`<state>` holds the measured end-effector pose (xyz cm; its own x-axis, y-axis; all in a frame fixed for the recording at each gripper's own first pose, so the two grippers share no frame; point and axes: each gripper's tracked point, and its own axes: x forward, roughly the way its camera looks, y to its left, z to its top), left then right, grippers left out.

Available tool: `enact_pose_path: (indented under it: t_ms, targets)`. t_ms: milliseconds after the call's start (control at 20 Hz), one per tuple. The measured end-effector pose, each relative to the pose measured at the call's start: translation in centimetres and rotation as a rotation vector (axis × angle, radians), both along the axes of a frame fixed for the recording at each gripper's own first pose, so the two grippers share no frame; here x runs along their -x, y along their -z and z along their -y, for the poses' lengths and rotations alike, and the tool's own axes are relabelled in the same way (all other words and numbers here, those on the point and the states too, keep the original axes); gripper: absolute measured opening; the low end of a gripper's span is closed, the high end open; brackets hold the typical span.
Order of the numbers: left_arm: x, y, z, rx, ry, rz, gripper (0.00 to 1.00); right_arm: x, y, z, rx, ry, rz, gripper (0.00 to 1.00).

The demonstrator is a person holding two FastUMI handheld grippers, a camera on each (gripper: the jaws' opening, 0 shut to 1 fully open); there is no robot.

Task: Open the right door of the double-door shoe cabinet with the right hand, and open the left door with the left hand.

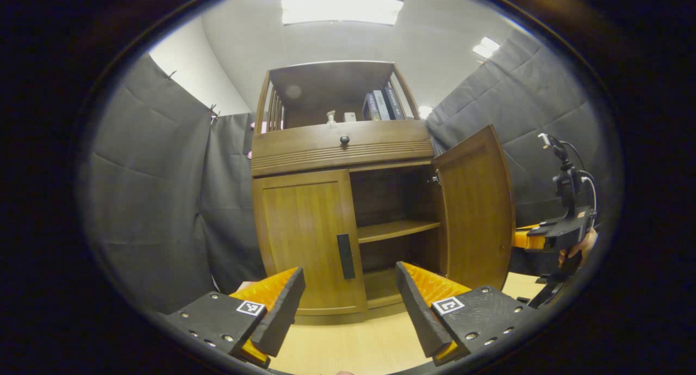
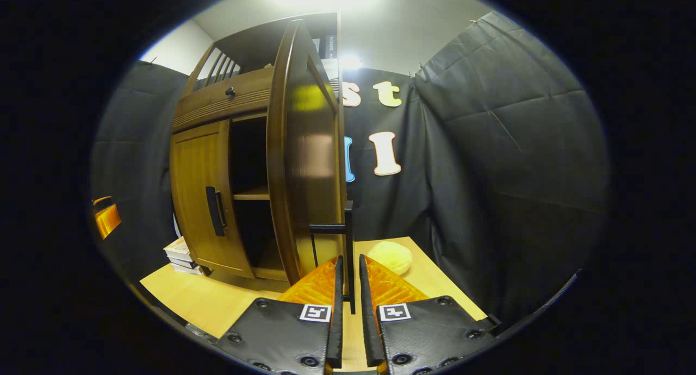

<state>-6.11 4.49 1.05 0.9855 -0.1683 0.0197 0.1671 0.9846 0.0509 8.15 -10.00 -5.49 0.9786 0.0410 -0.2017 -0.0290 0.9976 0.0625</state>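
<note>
Right gripper view: right door swung open and held by its handle; left door not yet touched.

Right gripper [image 2: 348,288] is closed on the thin black bar handle [image 2: 348,239] of the brown wooden right door [image 2: 304,152], which stands wide open on the double-door wooden shoe cabinet [image 1: 337,147], baring a dark interior with one wooden shelf [image 1: 397,230]. Left gripper view has the left gripper [image 1: 348,299] with its fingers spread wide, holding nothing, hovering over the pale wooden surface [image 1: 359,342] in front of the closed brown left door [image 1: 304,239], near but apart from its black vertical handle [image 1: 345,256]. Judged from this, the right-door step is about done; the next move calls for the left gripper to advance, straddle that handle, close, and pull outward along the hinge arc.
</note>
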Motion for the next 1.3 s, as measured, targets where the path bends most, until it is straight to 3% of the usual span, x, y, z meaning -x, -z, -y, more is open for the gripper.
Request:
enact_pose_path:
  t_ms: [350,400,650,700,850,900,950,1050,1100,1150,1300]
  targets:
    - [-0.4,-0.1,0.7,-0.004,0.035,0.008,0.97,1.8,-1.1,3.9,-0.042,0.086,0.009,0.18]
    - [-0.5,-0.1,0.7,-0.005,0.039,0.011,0.97,2.1,-1.2,4.4,-0.043,0.099,0.013,0.27]
    - [-0.9,0.1,1.2,0.021,0.05,-0.002,0.97,5.1,-2.0,4.2,-0.005,0.097,0.027,0.24]
    - [-1.0,0.2,1.3,0.03,0.051,-0.007,0.97,5.8,-2.2,3.8,-0.001,0.091,0.035,0.28]
    - [-1.4,0.3,1.4,0.036,0.051,-0.01,0.97,7.3,-3.1,3.5,-0.01,0.098,0.058,0.96]
    - [-1.6,0.3,1.3,0.032,0.049,-0.007,0.97,7.8,-3.3,3.5,-0.012,0.102,0.066,0.92]
    - [-1.8,0.3,1.2,0.029,0.048,-0.002,0.97,8.3,-3.6,3.4,-0.012,0.105,0.071,0.96]
    - [-2.1,0.3,1.1,0.03,0.044,0.003,0.97,9.3,-3.8,3.5,-0.002,0.12,0.079,0.92]
    - [-2.2,0.3,1.2,0.032,0.042,0.003,0.97,9.8,-4.0,3.9,0.007,0.129,0.084,0.96]
    - [-2.3,0.5,1.1,0.038,0.041,0.003,0.97,10.3,-4.2,4.1,0.013,0.136,0.085,0.92]
    - [-2.8,0.6,1.2,0.045,0.037,0.002,0.97,11.5,-4.6,4.4,0.021,0.16,0.09,0.92]
